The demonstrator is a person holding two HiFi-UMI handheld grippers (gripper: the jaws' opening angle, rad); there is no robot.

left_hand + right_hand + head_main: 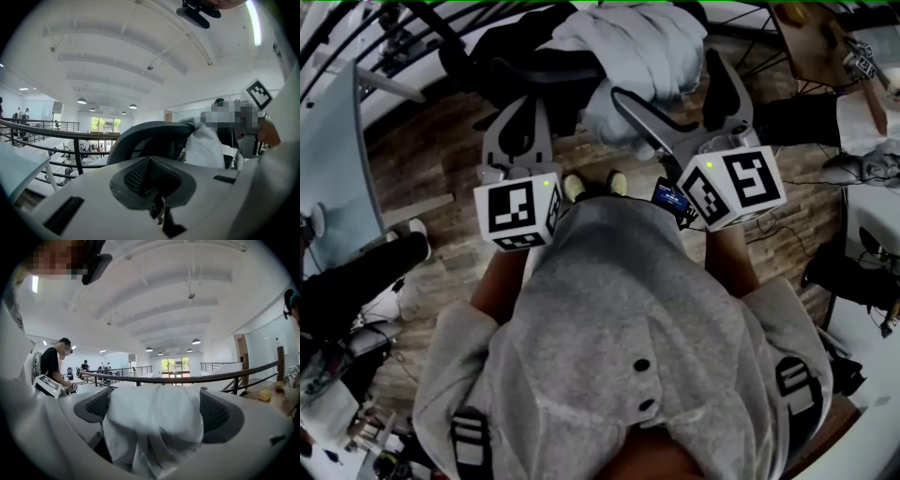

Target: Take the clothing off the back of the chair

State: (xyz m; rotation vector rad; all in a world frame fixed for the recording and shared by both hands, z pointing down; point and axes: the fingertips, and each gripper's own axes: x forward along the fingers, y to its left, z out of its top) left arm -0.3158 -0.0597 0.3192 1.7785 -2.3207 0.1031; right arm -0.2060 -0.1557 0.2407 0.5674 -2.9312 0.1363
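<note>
In the head view we see the white clothing (628, 42) draped over the back of the black chair (539, 66), the left tool (518, 117) near the chair and the right tool (667, 75) spread wide about the clothing. In the left gripper view, the left tool's (151, 180) 2 jaws are closed together on nothing, with chair (145, 133) and clothing (204, 145) beyond them. In the right gripper view, the right tool's (157, 408) jaws stand wide apart, the clothing (154, 432) bunched between them.

Soft white cloth garment (628, 47), black mesh chair back (154, 133), matt wood-plank floor (431, 159)
</note>
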